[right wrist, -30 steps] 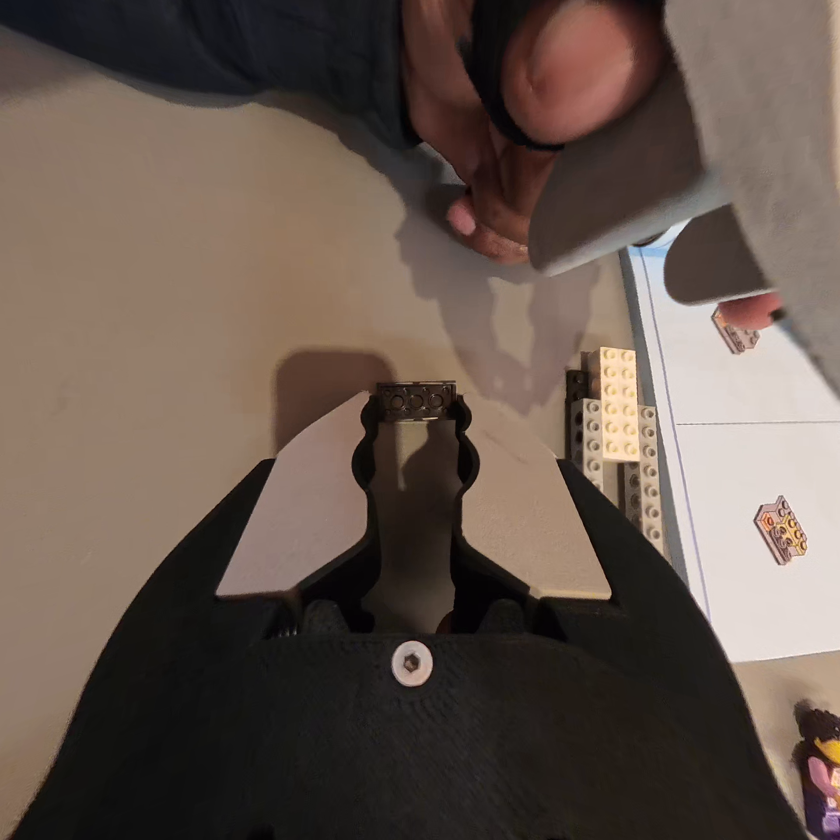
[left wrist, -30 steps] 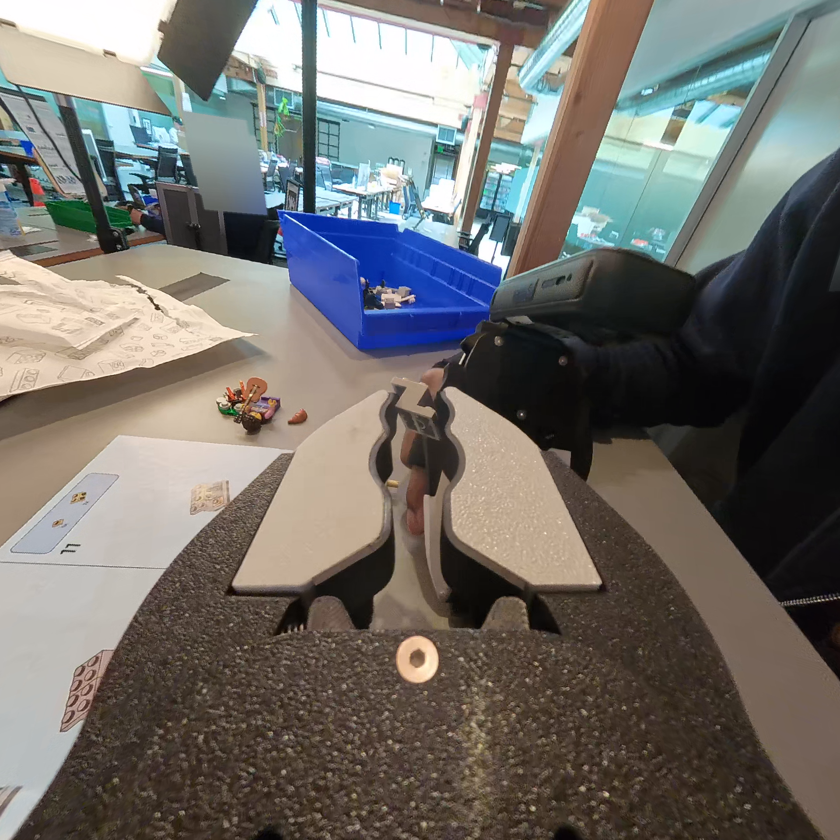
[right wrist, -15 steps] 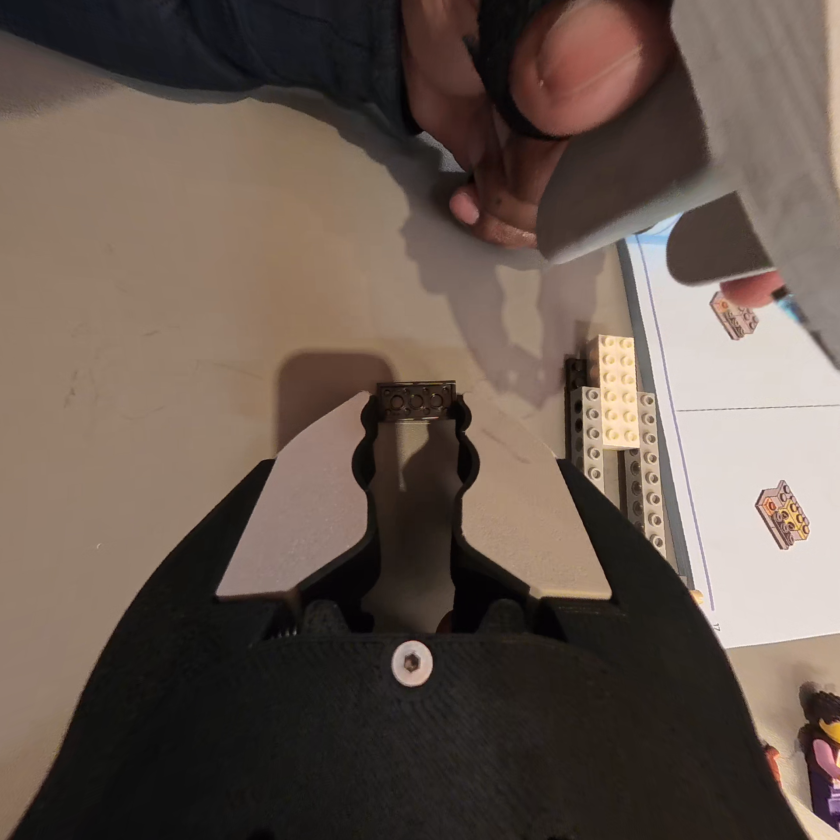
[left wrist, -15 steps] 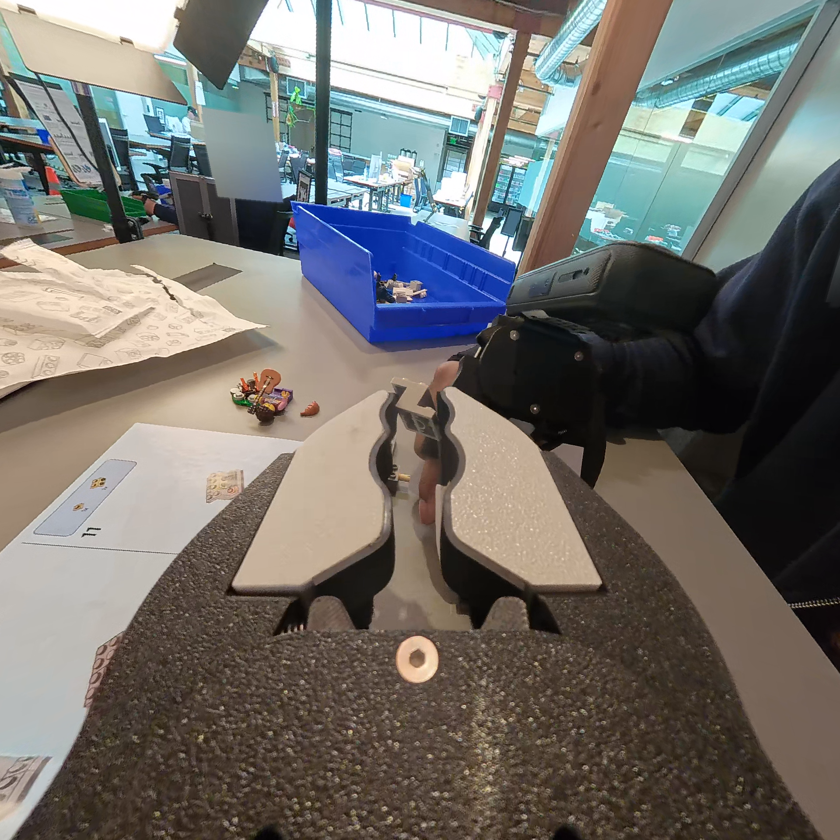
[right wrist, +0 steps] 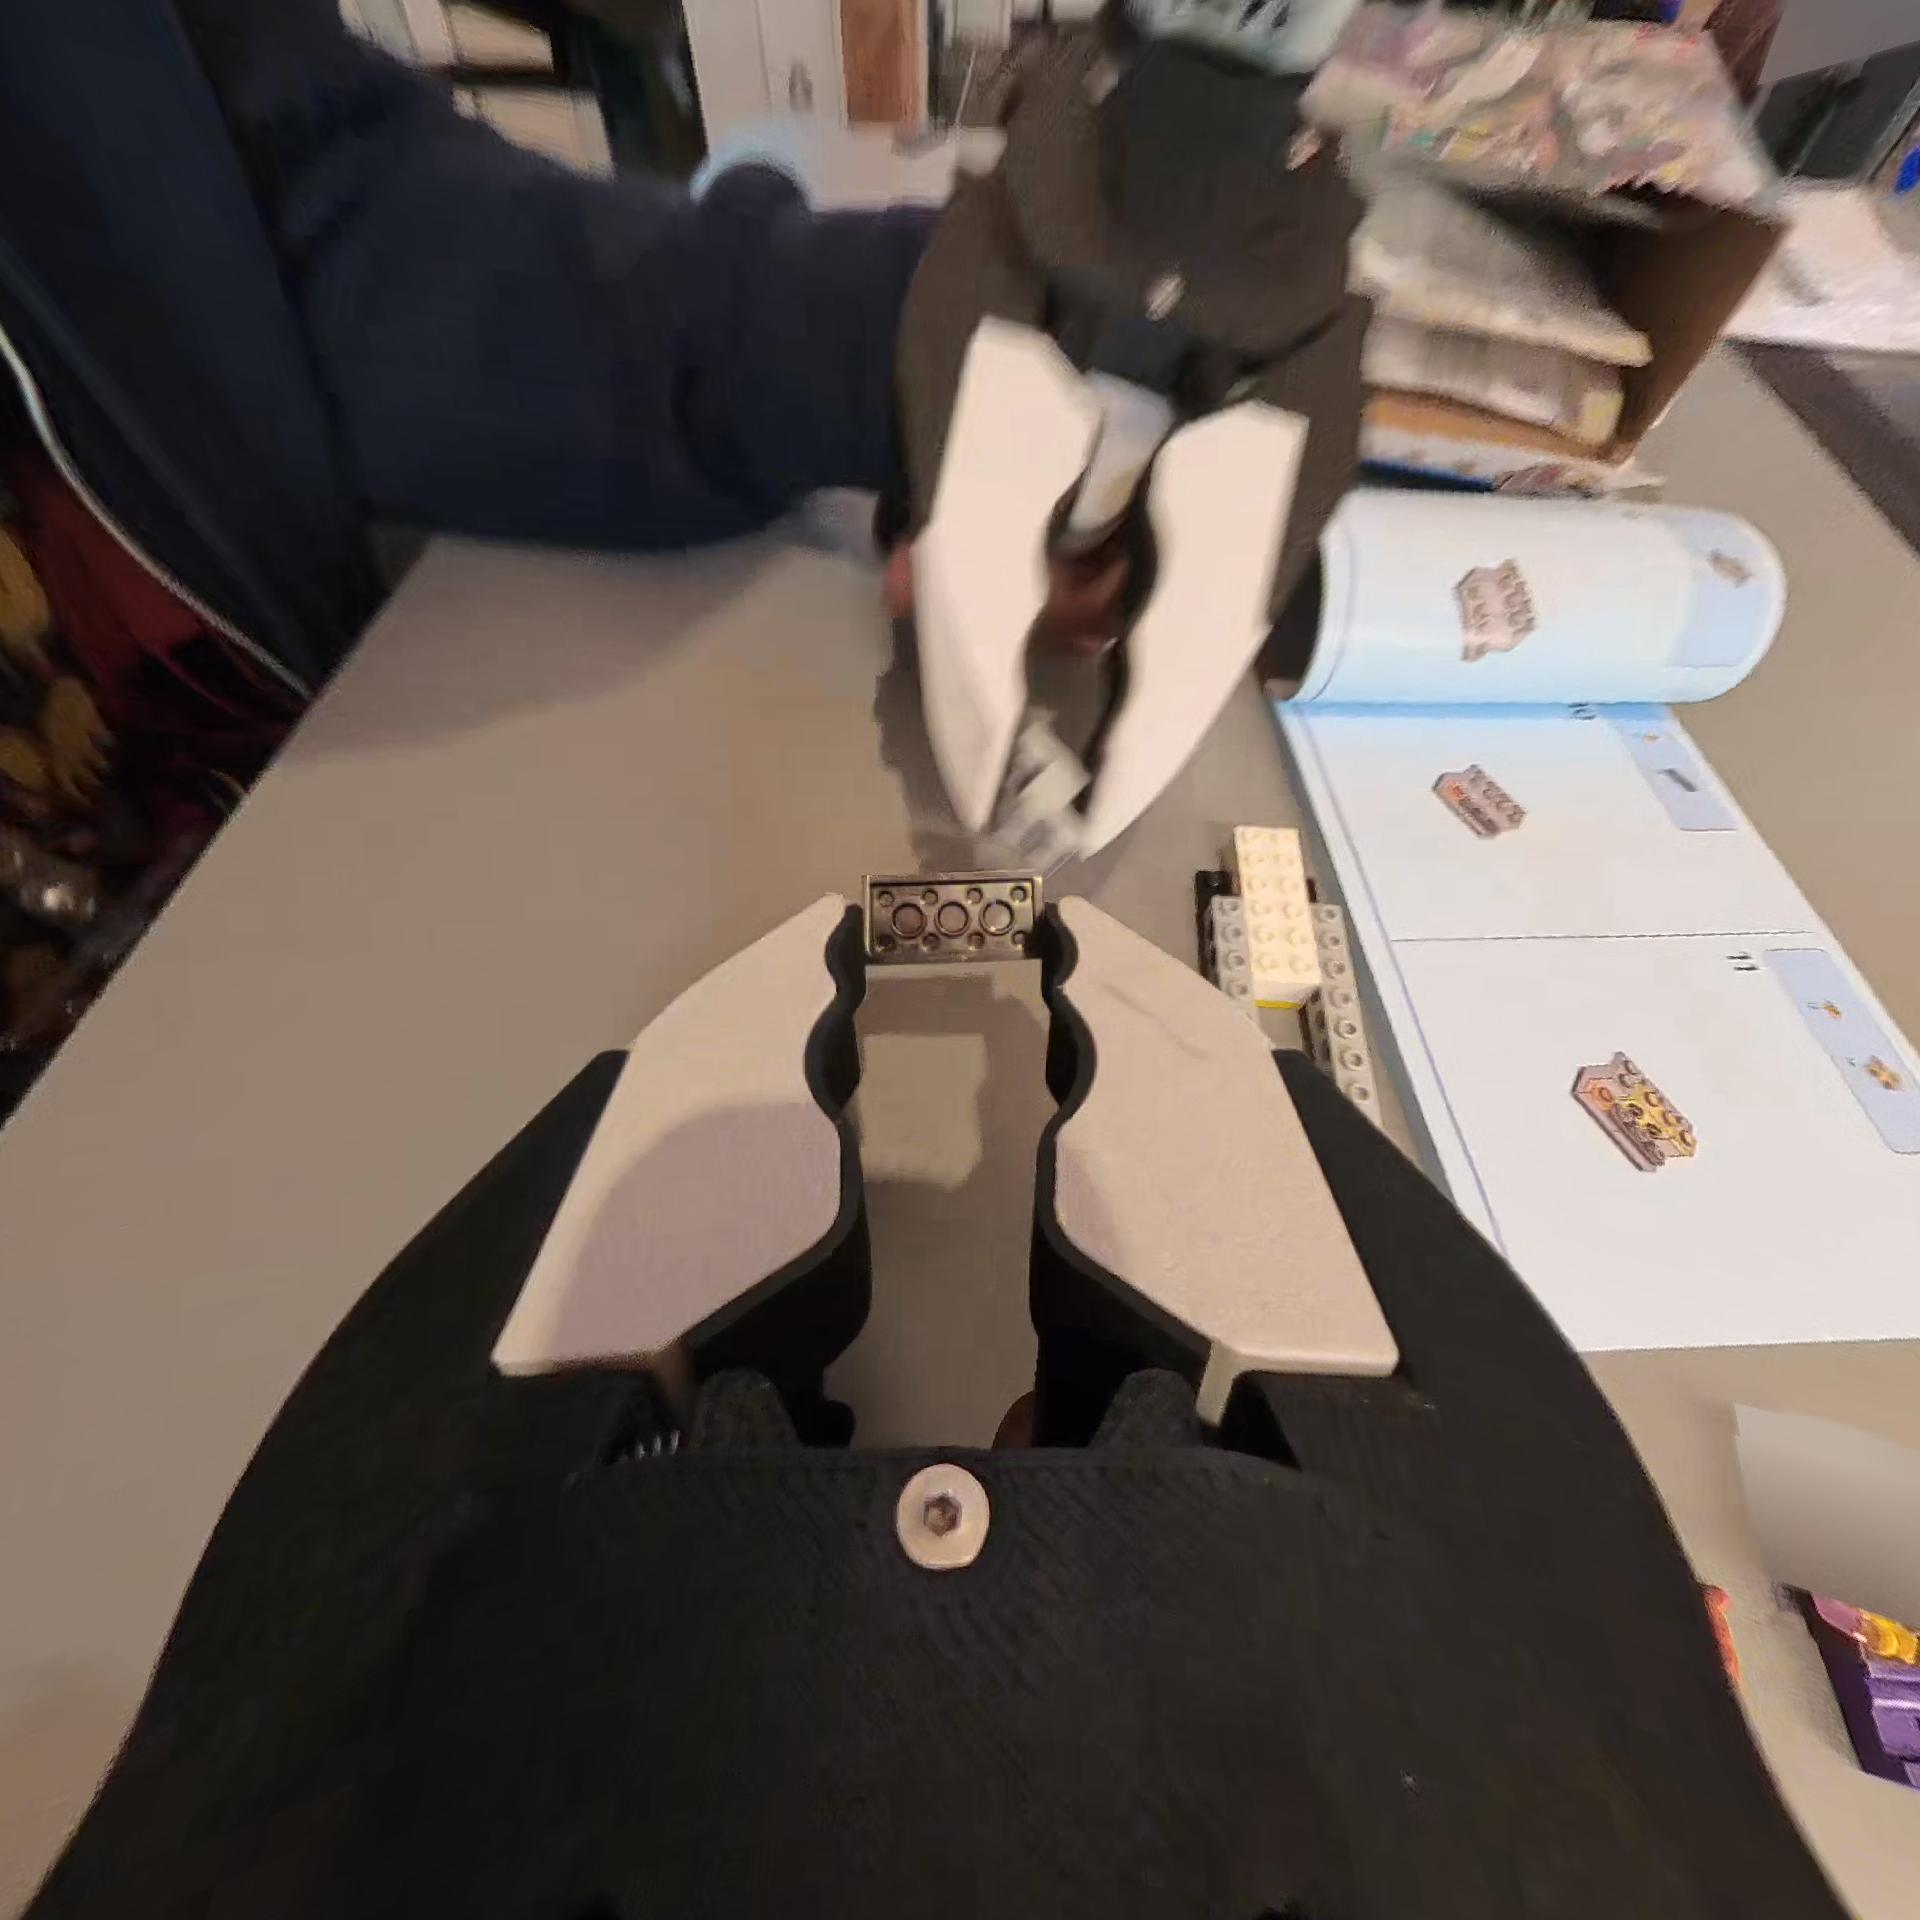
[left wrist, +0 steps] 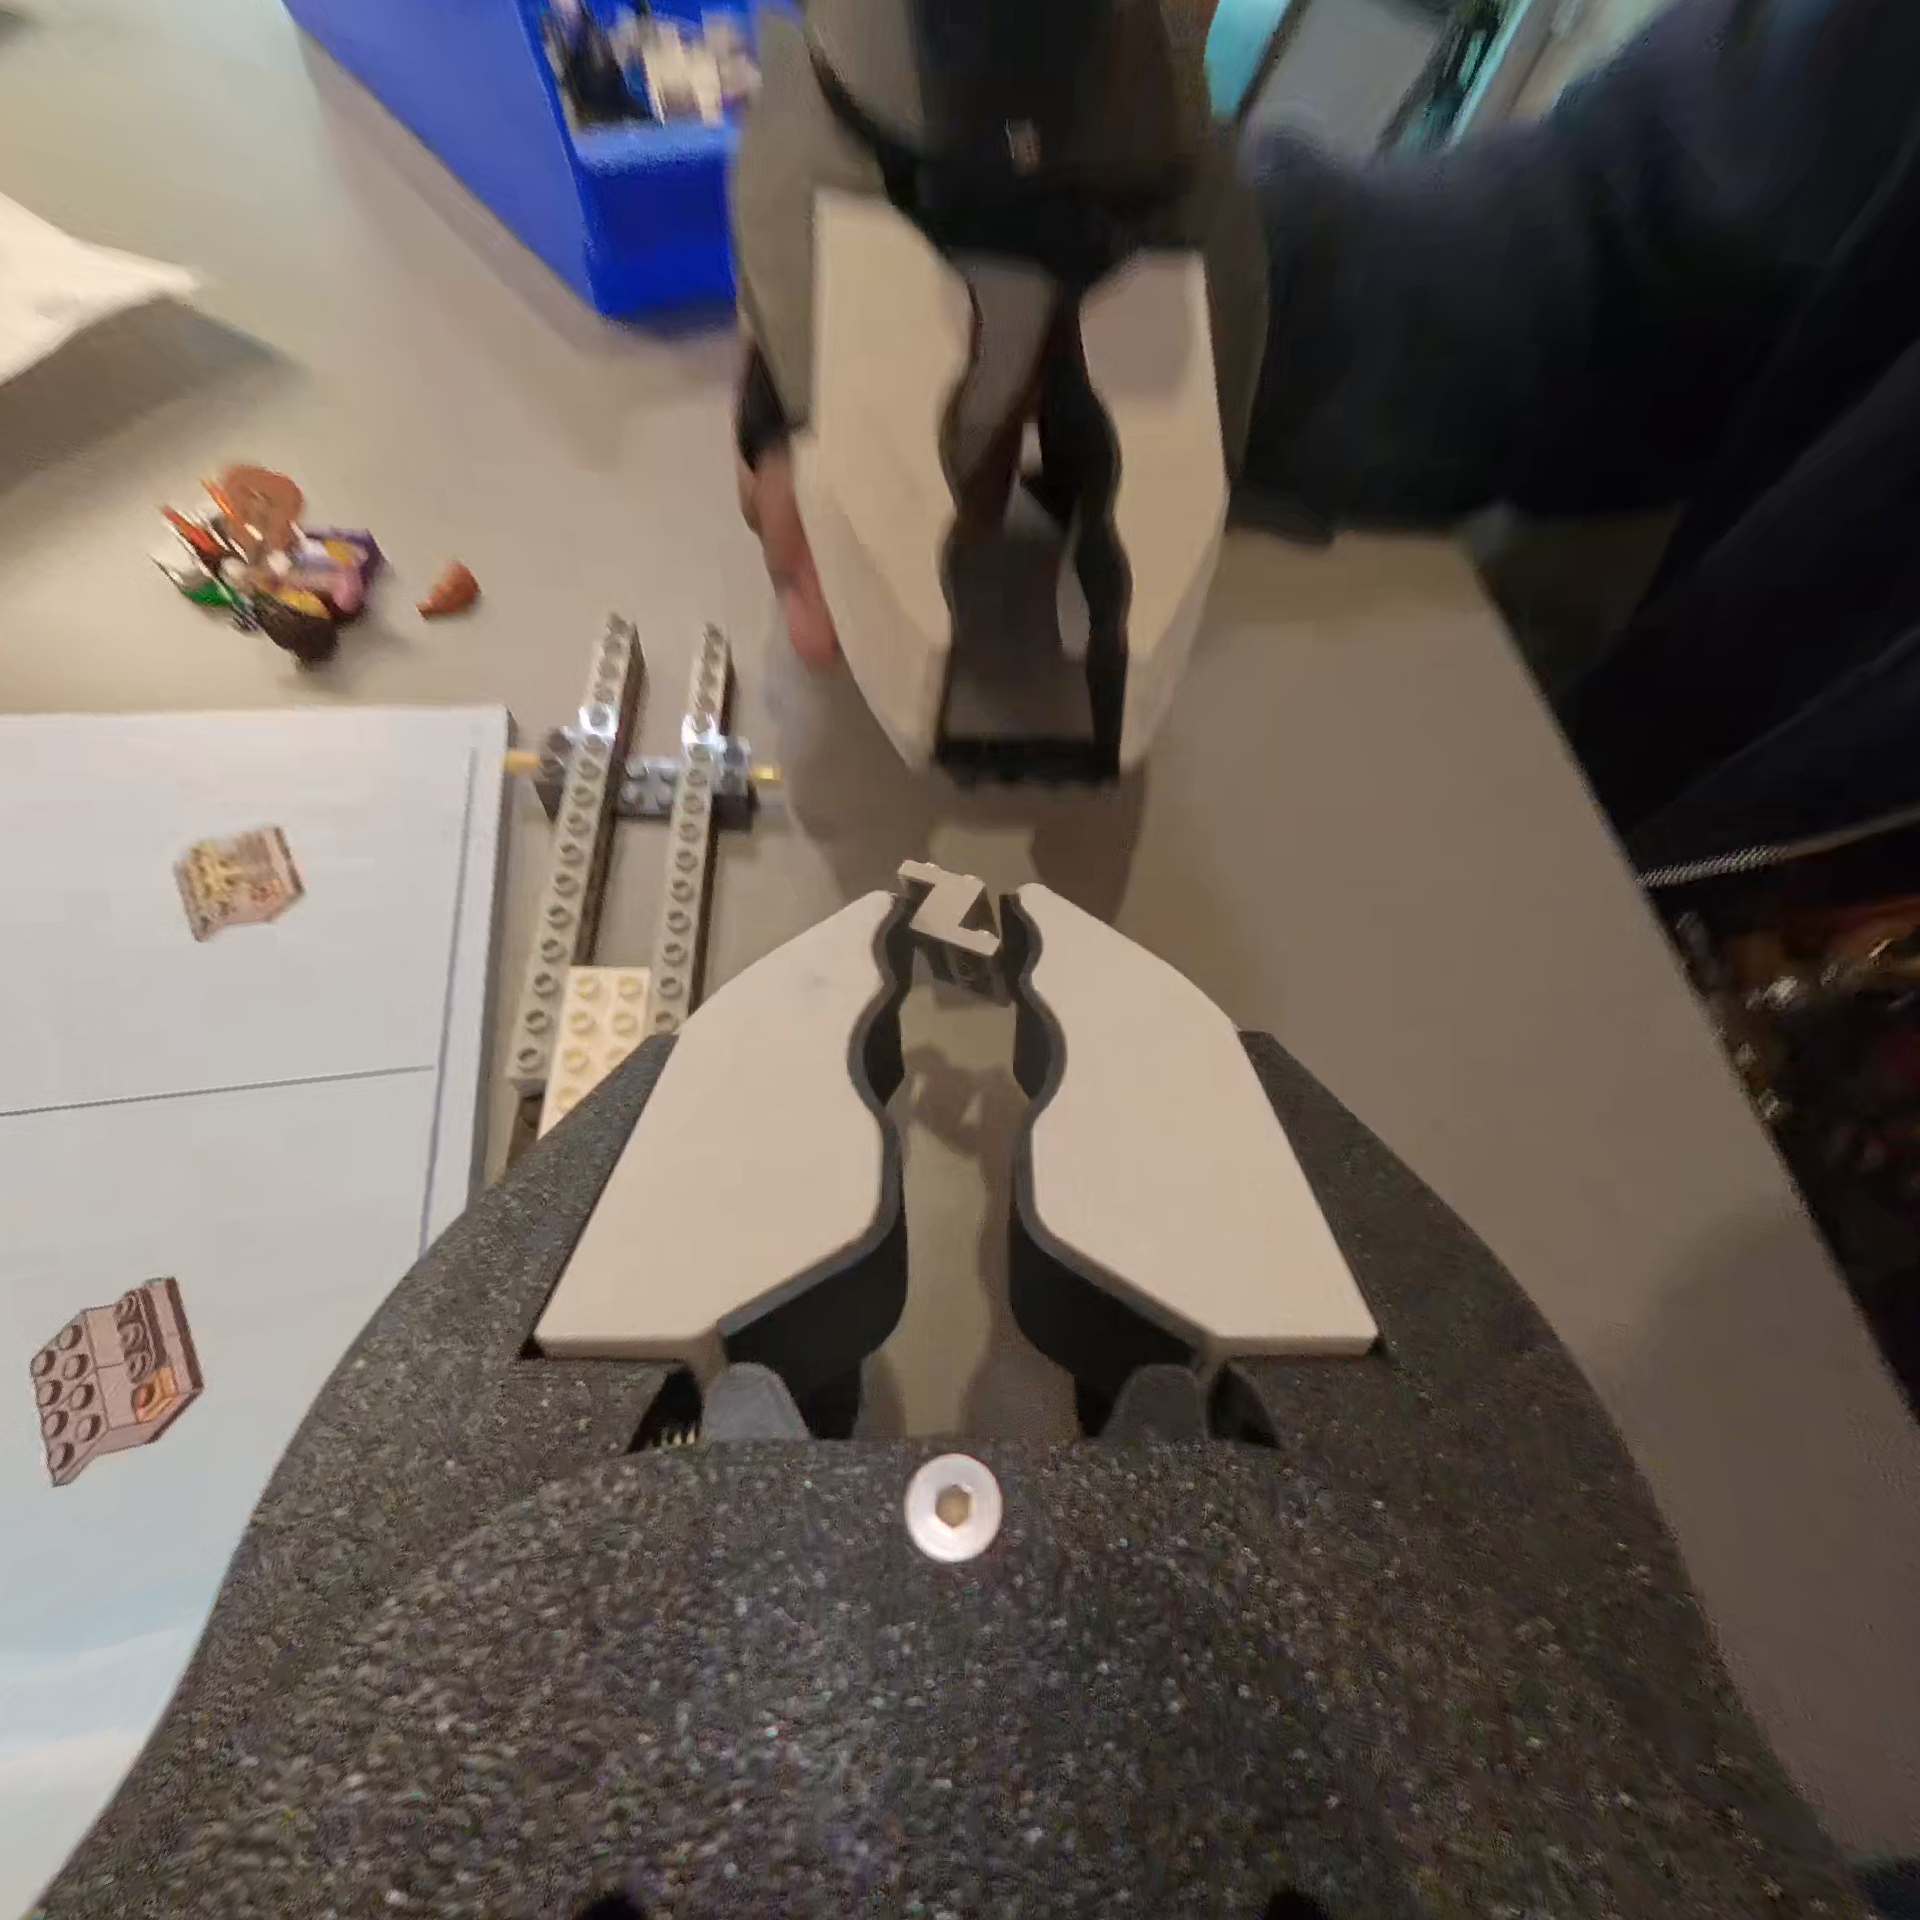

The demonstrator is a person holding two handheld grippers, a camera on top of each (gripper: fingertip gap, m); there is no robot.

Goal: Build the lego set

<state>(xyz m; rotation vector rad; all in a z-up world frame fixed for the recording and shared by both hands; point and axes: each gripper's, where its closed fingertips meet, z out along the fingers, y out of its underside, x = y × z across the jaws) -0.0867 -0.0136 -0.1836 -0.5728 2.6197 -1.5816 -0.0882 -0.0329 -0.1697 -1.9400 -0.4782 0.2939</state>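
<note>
Left tool point(left wrist: 951, 914) pinching a small light-grey bracket piece point(left wrist: 948, 906), right tool point(right wrist: 951, 925) pinching a dark studded plate point(right wrist: 951, 918), brick assembly point(left wrist: 623, 883) at ten o'clock on the counter point(left wrist: 1351, 935).

Grey table point(left wrist: 1299, 831) w/ open instruction booklet point(left wrist: 239, 987), brick assy point(left wrist: 623, 862), minifig bits point(left wrist: 270, 561), blue bin point(left wrist: 561, 145).
</note>
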